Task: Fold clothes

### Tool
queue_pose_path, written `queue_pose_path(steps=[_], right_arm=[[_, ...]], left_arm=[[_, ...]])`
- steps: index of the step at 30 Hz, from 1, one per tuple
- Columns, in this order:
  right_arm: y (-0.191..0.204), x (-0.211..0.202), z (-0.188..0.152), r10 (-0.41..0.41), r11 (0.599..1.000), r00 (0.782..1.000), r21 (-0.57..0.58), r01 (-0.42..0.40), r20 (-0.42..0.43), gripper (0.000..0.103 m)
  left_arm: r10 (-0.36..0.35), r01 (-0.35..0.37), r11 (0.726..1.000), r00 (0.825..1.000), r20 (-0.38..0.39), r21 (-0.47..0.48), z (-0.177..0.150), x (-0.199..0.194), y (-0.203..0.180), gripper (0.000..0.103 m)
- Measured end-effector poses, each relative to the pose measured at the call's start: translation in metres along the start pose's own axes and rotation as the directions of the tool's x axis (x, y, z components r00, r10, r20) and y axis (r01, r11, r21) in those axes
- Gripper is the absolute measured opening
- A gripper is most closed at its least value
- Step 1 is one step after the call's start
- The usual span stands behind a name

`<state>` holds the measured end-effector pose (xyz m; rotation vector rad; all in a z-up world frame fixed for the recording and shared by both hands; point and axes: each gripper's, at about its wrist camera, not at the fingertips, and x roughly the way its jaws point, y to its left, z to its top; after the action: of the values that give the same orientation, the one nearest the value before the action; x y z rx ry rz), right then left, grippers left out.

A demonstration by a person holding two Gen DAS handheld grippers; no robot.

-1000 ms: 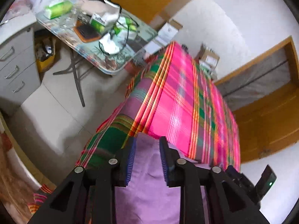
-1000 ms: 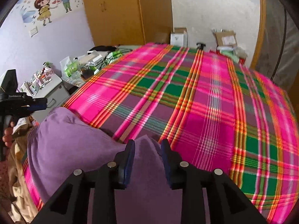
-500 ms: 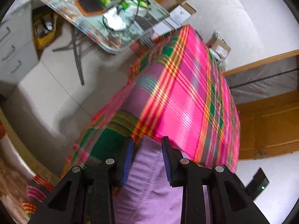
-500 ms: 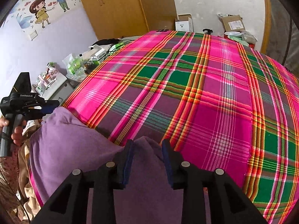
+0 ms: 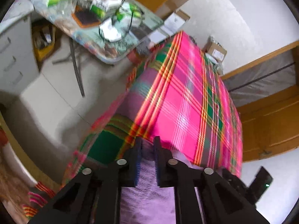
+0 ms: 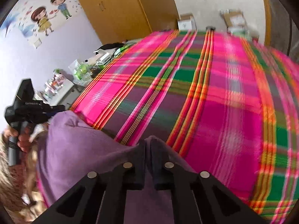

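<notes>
A purple garment [image 6: 78, 149] hangs between my two grippers at the near edge of a bed with a pink and green plaid cover [image 6: 205, 102]. The right gripper [image 6: 148, 145] is shut on a bunched fold of the garment, which drapes over its fingertips. In the left wrist view the left gripper [image 5: 147, 145] is shut on the garment [image 5: 147, 190] at the bed's corner [image 5: 183, 112]. The right view also shows the left gripper's body [image 6: 24, 108], held by a hand [image 6: 13, 132]. The garment's lower part is hidden.
A folding table [image 5: 112, 59] cluttered with packets and cables stands left of the bed, with grey drawers [image 5: 11, 61] beyond it. Cardboard boxes [image 6: 185, 21] sit at the bed's far end by a wooden wardrobe [image 6: 115, 9]. Pale floor [image 5: 52, 100] lies between the bed and the drawers.
Both grippers' jaws have closed tighter on the purple garment. The right gripper has lifted the cloth toward the bed, and both views are blurred by motion.
</notes>
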<state>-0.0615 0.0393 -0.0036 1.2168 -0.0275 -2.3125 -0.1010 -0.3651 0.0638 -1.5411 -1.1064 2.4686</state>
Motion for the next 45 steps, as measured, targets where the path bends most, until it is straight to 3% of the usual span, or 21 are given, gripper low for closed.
queue_pose_path(steps=[5, 14, 17, 21, 24, 26, 28, 32, 35, 40, 45], right_arm=[[0.002, 0.001, 0.0, -0.047, 0.999, 0.998, 0.001, 0.047, 0.033, 0.004], [0.013, 0.008, 0.0, -0.155, 0.986, 0.988, -0.057, 0.155, 0.007, 0.012], [0.02, -0.002, 0.0, -0.158, 0.986, 0.987, -0.053, 0.16, 0.041, 0.013], [0.045, -0.015, 0.0, -0.097, 0.989, 0.991, -0.106, 0.106, 0.09, 0.013], [0.073, -0.017, -0.001, -0.002, 0.984, 0.993, -0.175, 0.023, 0.118, 0.013], [0.089, -0.009, -0.001, 0.066, 0.977, 0.994, -0.207, -0.046, 0.091, 0.013], [0.107, 0.007, -0.002, 0.099, 0.969, 0.994, -0.233, -0.086, 0.042, 0.013], [0.125, 0.04, 0.001, 0.098, 0.966, 0.994, -0.234, -0.105, -0.043, 0.013], [0.132, 0.056, 0.004, 0.057, 0.965, 0.995, -0.252, -0.075, -0.079, 0.013], [0.136, 0.063, 0.007, 0.014, 0.965, 0.997, -0.259, -0.034, -0.08, 0.013], [0.146, 0.072, 0.012, -0.02, 0.963, 0.998, -0.27, 0.005, -0.052, 0.013]], left_arm=[[0.037, -0.039, 0.999, 0.996, 0.075, 0.026, -0.001, -0.006, -0.002, 0.001], [0.045, -0.045, 0.999, 0.994, 0.095, 0.005, -0.003, -0.011, 0.006, 0.001], [0.058, -0.059, 0.998, 0.994, 0.097, -0.002, -0.008, -0.019, 0.005, 0.004], [0.071, -0.07, 0.998, 0.992, 0.105, -0.005, -0.02, -0.033, 0.004, 0.004], [0.071, -0.074, 0.997, 0.985, 0.158, 0.015, -0.031, -0.047, -0.001, 0.004], [0.076, -0.086, 0.995, 0.978, 0.193, 0.041, -0.041, -0.055, -0.007, 0.004], [0.065, -0.081, 0.993, 0.982, 0.179, 0.083, -0.051, -0.054, -0.015, 0.005], [0.046, -0.062, 0.989, 0.992, 0.115, 0.135, -0.068, -0.043, -0.022, 0.006], [0.011, -0.03, 0.987, 0.993, 0.12, 0.159, -0.076, -0.043, -0.02, 0.006], [0.066, -0.084, 0.983, 0.991, 0.116, 0.163, -0.078, -0.036, -0.013, 0.006], [0.057, -0.076, 0.986, 0.99, 0.127, 0.145, -0.075, -0.037, 0.0, 0.006]])
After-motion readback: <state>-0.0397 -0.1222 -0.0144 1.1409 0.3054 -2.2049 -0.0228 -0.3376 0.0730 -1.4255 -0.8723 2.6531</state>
